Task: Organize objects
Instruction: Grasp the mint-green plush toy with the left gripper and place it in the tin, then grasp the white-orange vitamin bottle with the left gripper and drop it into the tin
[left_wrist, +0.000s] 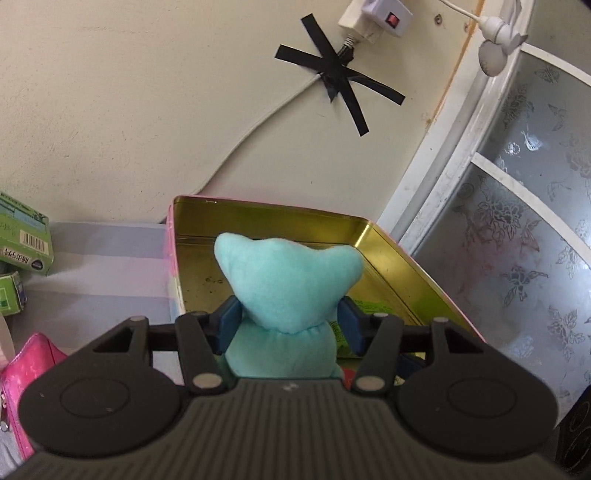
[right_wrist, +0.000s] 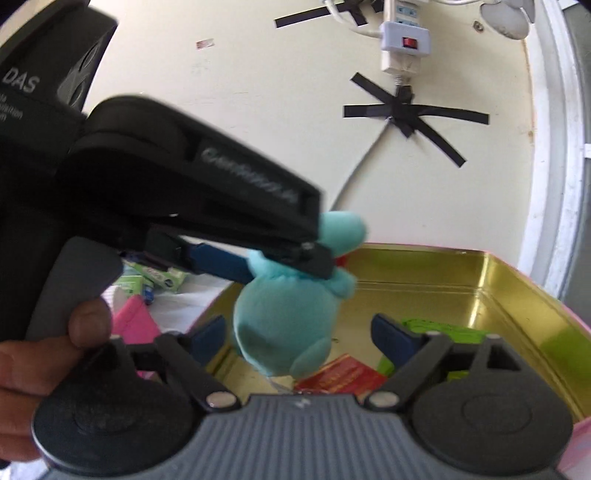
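tongs on the left side, the left gripper (left_wrist: 290, 325), are clamped on one turquoise plush toy (left_wrist: 288, 291); its two blue pads (left_wrist: 231, 323) press the toy at the narrow neck between head and body. the toy hangs in the air over the near end of one open tin box (left_wrist: 384, 266), gold inside and pink outside, and it does not touch the floor of the box. in the right wrist view the same toy (right_wrist: 284, 325) shows from the side, with the left gripper (right_wrist: 291, 264) reaching in from the left and one hand (right_wrist: 48, 354) on its trigger.

the right gripper (right_wrist: 299, 338) has its two blue pads (right_wrist: 395, 341) spread wide apart, one on each side of the toy's lower body, and neither pad presses on it.

inside the box lie one red packet (right_wrist: 343, 373) and at least one green packet (right_wrist: 436, 328); a second green piece sits just behind the right pad, and i cannot tell whether it is a separate packet.

left of the box, on a pale striped cloth (left_wrist: 107, 280), stand two green cartons (left_wrist: 24, 240), one larger and one smaller, and one pink pouch (left_wrist: 29, 365) lies at the lower left edge.

on the cream wall (left_wrist: 129, 110) behind the box, one white cable (left_wrist: 258, 125) is fixed by black tape strips (left_wrist: 340, 83) crossed like a star, below one white power strip (left_wrist: 376, 16) with one red switch. a frosted glass door (left_wrist: 517, 221) with a flower pattern stands at the right.
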